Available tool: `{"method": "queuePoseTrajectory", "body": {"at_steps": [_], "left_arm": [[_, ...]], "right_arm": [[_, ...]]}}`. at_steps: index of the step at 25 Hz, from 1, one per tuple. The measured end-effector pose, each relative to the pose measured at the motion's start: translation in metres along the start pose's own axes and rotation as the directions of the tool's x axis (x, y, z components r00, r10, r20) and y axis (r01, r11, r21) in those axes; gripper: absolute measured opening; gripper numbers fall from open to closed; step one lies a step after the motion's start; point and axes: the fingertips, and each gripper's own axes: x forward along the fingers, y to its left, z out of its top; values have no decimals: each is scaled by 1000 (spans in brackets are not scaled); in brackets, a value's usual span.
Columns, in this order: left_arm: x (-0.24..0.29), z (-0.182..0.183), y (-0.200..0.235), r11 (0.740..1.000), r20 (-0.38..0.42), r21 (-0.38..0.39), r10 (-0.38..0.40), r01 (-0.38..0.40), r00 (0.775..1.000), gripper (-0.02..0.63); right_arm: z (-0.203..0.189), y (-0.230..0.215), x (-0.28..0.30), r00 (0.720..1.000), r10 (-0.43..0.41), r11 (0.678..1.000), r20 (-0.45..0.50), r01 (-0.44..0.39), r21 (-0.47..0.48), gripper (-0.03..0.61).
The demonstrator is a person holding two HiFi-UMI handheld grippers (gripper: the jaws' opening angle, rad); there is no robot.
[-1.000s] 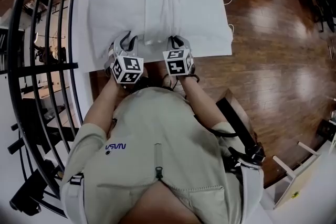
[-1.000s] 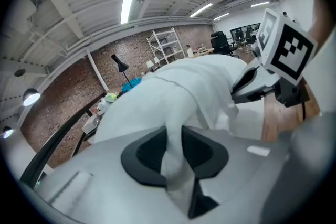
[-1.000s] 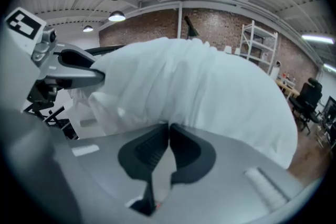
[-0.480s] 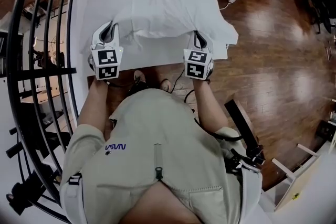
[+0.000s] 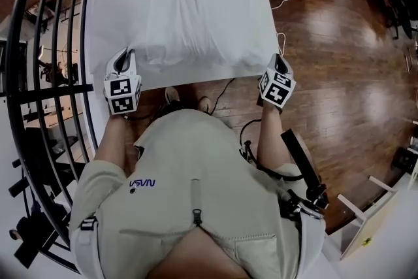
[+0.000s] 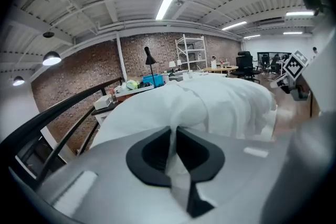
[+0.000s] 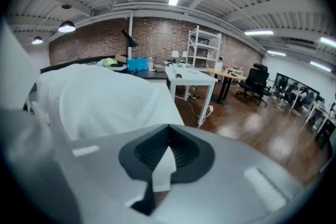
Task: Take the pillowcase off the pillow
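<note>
The white pillowcase (image 5: 196,23) lies in the middle of the white worktop (image 5: 98,16), plump over the pillow that fills it, so the pillow itself stays covered and none of it shows bare. Both grippers sit at the near edge of the worktop, one at each near corner, well apart, with the padded bulk between them. The left gripper (image 5: 124,57) is at the near left corner. Its own view shows the left gripper (image 6: 173,136) with jaws that have just been closing and now pinch a thin fold of the white cloth, which runs up from the jaws toward the mound on the worktop. The right gripper (image 5: 277,61) is at the near right corner, just at the worktop's edge. In its own view the right gripper (image 7: 167,149) has its jaws pressed together on a narrow strip of the same white cloth. A black railing (image 5: 52,92) runs along the left side of the worktop, and a wooden floor (image 5: 339,42) spreads to its right. The person (image 5: 196,193), in a beige top, stands against the near side of the worktop.
</note>
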Motion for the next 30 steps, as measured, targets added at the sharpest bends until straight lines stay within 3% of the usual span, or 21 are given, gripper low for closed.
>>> {"method": "queuePoseTrajectory", "body": {"at_steps": [5, 9, 11, 13, 15, 17, 18, 20, 22, 25, 30], "left_arm": [[-11, 0, -33, 993, -12, 5, -116, 116, 993, 34], [-29, 10, -28, 997, -24, 6, -74, 74, 997, 126], [-32, 19, -26, 998, -31, 26, -59, 60, 998, 143], [-30, 20, -30, 994, -69, 26, -107, 109, 992, 143], [-29, 9, -43, 970, -160, 17, -237, 243, 958, 132], [-33, -1, -55, 926, -236, 14, -364, 377, 901, 129], [-37, 0, -57, 907, -246, 12, -406, 421, 880, 127], [-42, 14, -52, 886, -207, -5, -454, 463, 867, 120], [-42, 39, -40, 884, -124, -29, -466, 467, 876, 126], [-26, 75, -16, 904, -19, -36, -427, 426, 904, 183], [27, 116, 26, 939, 69, -24, -340, 342, 938, 244]], "right_arm": [[65, 68, -16, 979, 145, 989, 143, -143, -28, 5], [113, 130, -25, 932, 302, 952, 201, -283, -120, 23], [129, 155, -25, 911, 357, 931, 207, -327, -163, 38], [142, 177, -24, 894, 399, 911, 204, -361, -198, 49], [153, 196, -21, 880, 432, 892, 197, -386, -234, 56], [163, 211, -18, 870, 454, 878, 190, -401, -263, 58], [167, 217, -17, 867, 462, 872, 186, -407, -271, 58], [174, 228, -15, 863, 473, 865, 179, -416, -282, 59], [181, 239, -12, 859, 480, 859, 176, -420, -292, 60], [192, 253, -7, 858, 483, 854, 173, -418, -311, 59], [217, 276, 7, 866, 474, 850, 160, -401, -342, 77]]}}
